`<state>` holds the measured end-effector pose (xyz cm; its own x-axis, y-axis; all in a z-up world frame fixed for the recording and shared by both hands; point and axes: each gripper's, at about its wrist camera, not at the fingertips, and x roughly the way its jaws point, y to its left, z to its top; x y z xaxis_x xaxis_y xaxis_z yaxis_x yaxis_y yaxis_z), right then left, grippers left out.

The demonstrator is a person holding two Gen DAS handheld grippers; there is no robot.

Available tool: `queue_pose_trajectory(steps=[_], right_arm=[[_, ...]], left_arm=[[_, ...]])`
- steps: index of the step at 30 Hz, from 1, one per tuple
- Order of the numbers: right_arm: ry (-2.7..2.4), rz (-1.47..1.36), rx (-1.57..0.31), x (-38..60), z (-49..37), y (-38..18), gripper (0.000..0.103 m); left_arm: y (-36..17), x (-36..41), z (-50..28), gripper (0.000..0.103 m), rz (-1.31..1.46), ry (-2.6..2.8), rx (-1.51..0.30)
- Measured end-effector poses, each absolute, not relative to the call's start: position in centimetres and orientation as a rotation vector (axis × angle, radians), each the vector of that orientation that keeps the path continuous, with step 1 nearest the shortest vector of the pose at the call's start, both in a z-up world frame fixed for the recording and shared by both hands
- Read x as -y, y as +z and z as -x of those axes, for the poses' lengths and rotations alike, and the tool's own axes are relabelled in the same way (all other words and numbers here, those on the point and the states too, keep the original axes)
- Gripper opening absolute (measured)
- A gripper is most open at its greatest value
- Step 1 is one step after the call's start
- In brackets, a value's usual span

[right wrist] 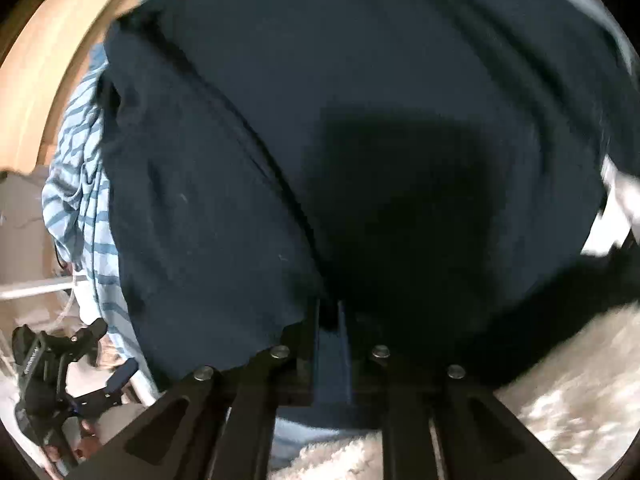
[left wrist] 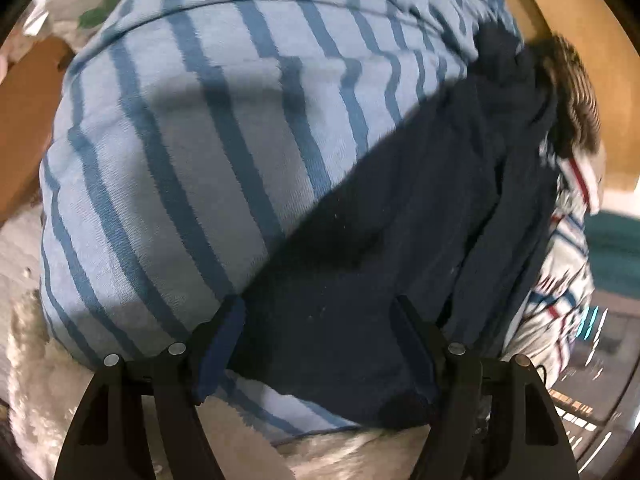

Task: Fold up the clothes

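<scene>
A navy garment (left wrist: 400, 220) lies spread over a light-blue striped garment (left wrist: 180, 160) on a fluffy white rug (left wrist: 32, 360). My left gripper (left wrist: 320, 320) points down at the navy cloth's near edge. It is open wide and its pads sit apart from the fabric. In the right wrist view the navy garment (right wrist: 320, 120) fills the frame, with the striped garment (right wrist: 84, 200) along its left side. My right gripper (right wrist: 332, 316) hovers over the dark cloth with only a narrow gap between its pads; nothing is clearly pinched. My left gripper (right wrist: 116, 348) shows at the lower left, held by a hand.
More clothes are heaped at the right: a white piece with red and blue stripes (left wrist: 560, 280) and a dark finely striped piece (left wrist: 576, 92). A leaf-print cloth (left wrist: 92, 4) lies at the top left. A tan wooden surface (left wrist: 568, 20) curves round the back.
</scene>
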<state>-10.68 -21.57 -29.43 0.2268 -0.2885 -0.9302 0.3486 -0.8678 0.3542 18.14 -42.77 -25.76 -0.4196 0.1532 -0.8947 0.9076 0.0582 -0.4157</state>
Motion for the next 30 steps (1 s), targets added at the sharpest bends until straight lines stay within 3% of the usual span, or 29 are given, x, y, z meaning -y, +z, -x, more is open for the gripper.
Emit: queue_pose_trajectory(steps=[1, 4, 6, 7, 10, 12, 13, 14, 15, 17, 19, 21, 24, 30], right_arm=[[-1.685, -2.009, -0.044, 21.5, 10.5, -29.4, 0.041], [-1.727, -1.931, -0.072, 22.1, 10.0, -28.1, 0.046], [-1.774, -1.837, -0.165, 23.3, 9.5, -26.8, 0.058], [-1.784, -1.801, -0.223, 24.0, 9.3, -26.6, 0.069], [-1.754, -1.769, -0.35, 25.8, 8.7, -27.4, 0.072], [-1.694, -1.807, -0.398, 26.8, 8.4, -29.0, 0.07], [-1.687, -1.813, -0.428, 27.1, 8.1, -29.7, 0.067], [-1.702, -1.8, -0.466, 27.4, 7.8, -30.1, 0.058], [-1.722, -1.775, -0.481, 27.4, 7.6, -30.1, 0.053], [-1.732, -1.743, -0.427, 26.7, 7.6, -29.3, 0.018], [-1.73, -1.726, -0.35, 25.8, 7.6, -28.5, 0.01], [-1.67, -1.775, -0.183, 24.2, 7.8, -27.5, 0.01], [-1.587, -1.817, -0.089, 22.0, 6.7, -26.4, 0.01], [-1.561, -1.891, -0.256, 19.4, 5.8, -29.4, 0.01]], left_arm=[[-25.7, 42.7, -17.9, 0.072, -1.104, -1.429, -1.644], [-26.0, 42.6, -16.7, 0.066, -1.218, -1.44, -1.573], [-26.6, 42.5, -15.4, 0.063, -1.317, -1.436, -1.533], [-27.3, 42.6, -14.5, 0.062, -1.388, -1.422, -1.514], [-28.7, 42.8, -12.7, 0.061, -1.493, -1.376, -1.451], [-29.4, 42.9, -12.0, 0.059, -1.532, -1.344, -1.409], [-29.6, 42.9, -11.8, 0.048, -1.552, -1.326, -1.374], [-29.7, 42.7, -11.4, 0.035, -1.586, -1.328, -1.319], [-29.7, 42.5, -11.1, 0.028, -1.621, -1.329, -1.263], [-29.8, 42.1, -10.3, 0.01, -1.687, -1.33, -1.149], [-29.7, 41.5, -9.4, 0.008, -1.752, -1.356, -1.049], [-29.7, 41.1, -9.1, 0.007, -1.788, -1.365, -0.999], [-29.7, 40.2, -8.5, 0.007, -1.869, -1.379, -0.899], [-30.4, 38.7, -7.8, 0.005, -1.99, -1.34, -0.762]])
